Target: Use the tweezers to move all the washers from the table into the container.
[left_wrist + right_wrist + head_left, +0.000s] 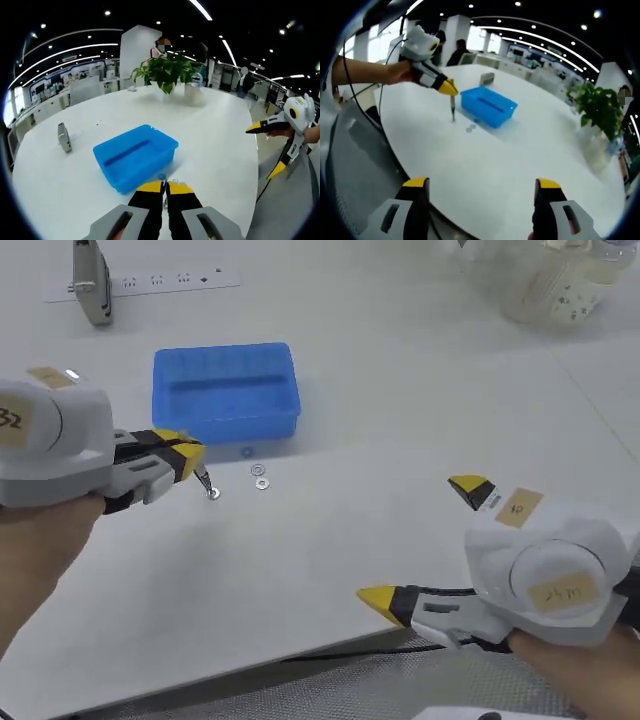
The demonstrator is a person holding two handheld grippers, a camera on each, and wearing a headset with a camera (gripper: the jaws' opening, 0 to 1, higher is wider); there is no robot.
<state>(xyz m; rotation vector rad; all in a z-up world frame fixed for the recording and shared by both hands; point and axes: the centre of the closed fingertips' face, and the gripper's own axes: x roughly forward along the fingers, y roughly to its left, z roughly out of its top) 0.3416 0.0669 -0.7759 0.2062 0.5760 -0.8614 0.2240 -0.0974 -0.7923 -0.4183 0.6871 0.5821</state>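
Note:
My left gripper (190, 456) is shut on a pair of metal tweezers (206, 482) that point down at the table. Their tip is just left of two small washers (260, 477); whether it grips one is too small to tell. A third washer (247, 451) lies by the front wall of the blue container (226, 393). In the left gripper view the yellow jaws (165, 188) are pressed together in front of the container (135, 155). My right gripper (425, 543) is open and holds nothing, near the table's front edge. The right gripper view shows its wide-apart jaws (482, 185), the tweezers (452, 107), washers (470, 128) and container (487, 105).
A white power strip (150, 282) and a grey metal tool (92, 280) lie at the back left. Translucent bottles (560, 280) stand at the back right. A potted plant (165, 72) is at the table's far side. The table edge runs close below my right gripper.

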